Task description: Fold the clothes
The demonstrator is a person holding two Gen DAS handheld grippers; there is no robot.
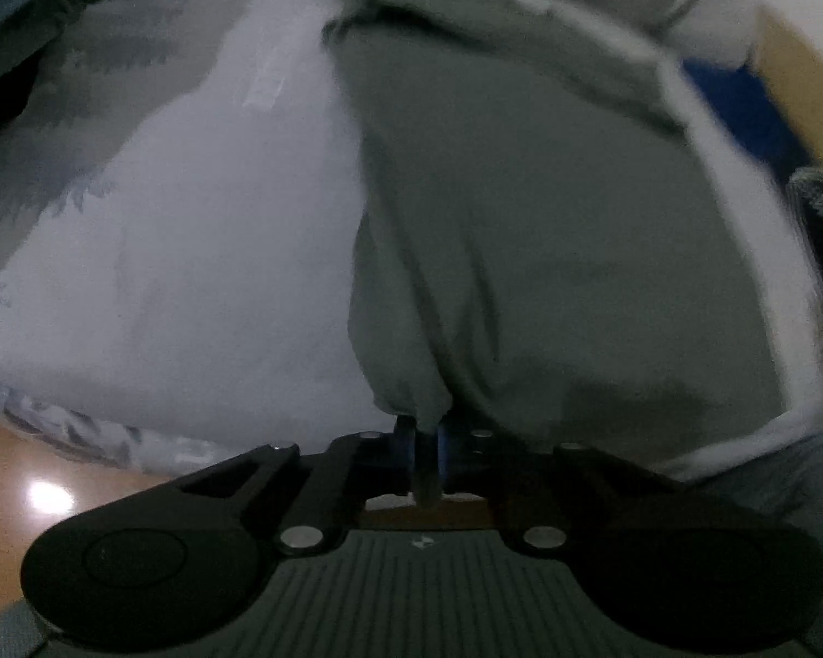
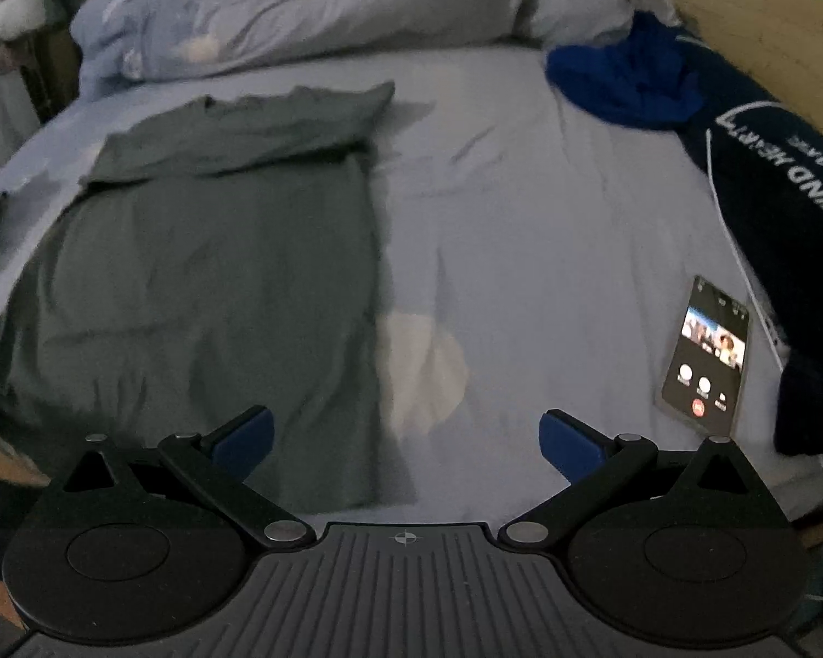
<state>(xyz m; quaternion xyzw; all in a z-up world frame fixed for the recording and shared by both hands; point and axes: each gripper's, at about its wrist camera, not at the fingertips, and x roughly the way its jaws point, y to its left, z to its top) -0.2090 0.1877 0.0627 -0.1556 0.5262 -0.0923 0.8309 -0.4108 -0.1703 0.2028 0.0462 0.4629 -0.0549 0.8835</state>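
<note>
In the left wrist view, the left gripper [image 1: 423, 455] has its jaws pinched together on a bunched hem corner of the grey-green T-shirt [image 1: 548, 230], soft, light cloth that sags and puckers from the grip. In the right wrist view, the right gripper [image 2: 406, 438] hangs with jaws wide apart and empty over the bed [image 2: 521, 208], and the T-shirt [image 2: 219, 274] lies towards the bed's left edge, sleeves folded in. It is best pinched at the other hem corner.

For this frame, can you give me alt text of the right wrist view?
A dark grey-green cotton T-shirt lies flat on a pale blue bedsheet, its top part folded over, with the open right claw hovering above its near edge. To the right lie a lit smartphone, a crumpled bright blue garment and a navy printed garment.
</note>
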